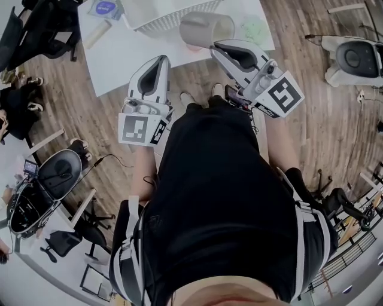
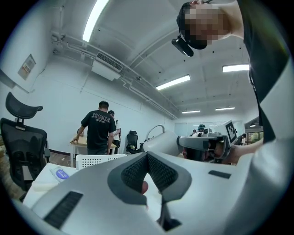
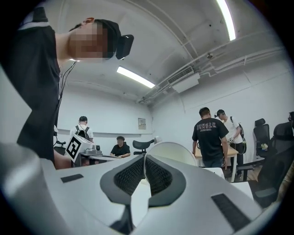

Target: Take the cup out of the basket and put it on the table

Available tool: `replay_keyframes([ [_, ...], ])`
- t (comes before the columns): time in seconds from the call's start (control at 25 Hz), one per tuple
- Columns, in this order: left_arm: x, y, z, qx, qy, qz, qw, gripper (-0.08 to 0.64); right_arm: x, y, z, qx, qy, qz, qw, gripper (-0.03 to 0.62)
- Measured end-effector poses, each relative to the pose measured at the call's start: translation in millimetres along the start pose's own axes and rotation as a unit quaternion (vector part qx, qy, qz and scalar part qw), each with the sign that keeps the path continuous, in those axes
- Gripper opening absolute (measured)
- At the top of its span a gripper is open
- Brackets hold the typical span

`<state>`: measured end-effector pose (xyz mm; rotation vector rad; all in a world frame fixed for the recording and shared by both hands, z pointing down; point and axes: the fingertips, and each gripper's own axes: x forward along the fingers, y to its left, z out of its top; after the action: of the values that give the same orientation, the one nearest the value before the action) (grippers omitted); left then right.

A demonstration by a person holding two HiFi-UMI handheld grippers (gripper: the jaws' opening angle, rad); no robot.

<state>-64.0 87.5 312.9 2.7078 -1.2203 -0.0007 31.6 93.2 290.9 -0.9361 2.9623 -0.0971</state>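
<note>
A pale beige cup (image 1: pixel 203 27) with a handle hangs tilted on its side over the near edge of the white table (image 1: pixel 119 63), just in front of the white perforated basket (image 1: pixel 173 13). My right gripper (image 1: pixel 216 46) is shut on the cup's thin rim (image 3: pixel 145 170), and the cup's mouth shows behind the pads. From the left gripper view the cup (image 2: pixel 161 141) and the right gripper (image 2: pixel 202 143) appear ahead to the right. My left gripper (image 1: pixel 160 60) is near the table's edge, left of the cup, shut with nothing held (image 2: pixel 147 158).
On the table lie a packet with a blue label (image 1: pixel 105 8) and a pale roll (image 1: pixel 97 34). The basket (image 2: pixel 94 160) stands ahead of the left gripper. Office chairs (image 1: pixel 57 173) and bags sit on the wooden floor. Several people (image 3: pixel 212 137) stand by a far desk.
</note>
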Motion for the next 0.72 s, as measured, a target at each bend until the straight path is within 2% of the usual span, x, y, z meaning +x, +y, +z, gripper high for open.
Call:
replay_keyframes([
  [0.4,10,-22,-8,-0.009,0.002,0.011,0.9999,0.017,-34,2,4,-0.011,-0.015,0.012,1.000,0.029],
  [0.72,20,-37,-10,-0.002,0.007,0.003,1.0000,0.017,-45,-6,5,0.004,-0.026,-0.002,1.000,0.029],
])
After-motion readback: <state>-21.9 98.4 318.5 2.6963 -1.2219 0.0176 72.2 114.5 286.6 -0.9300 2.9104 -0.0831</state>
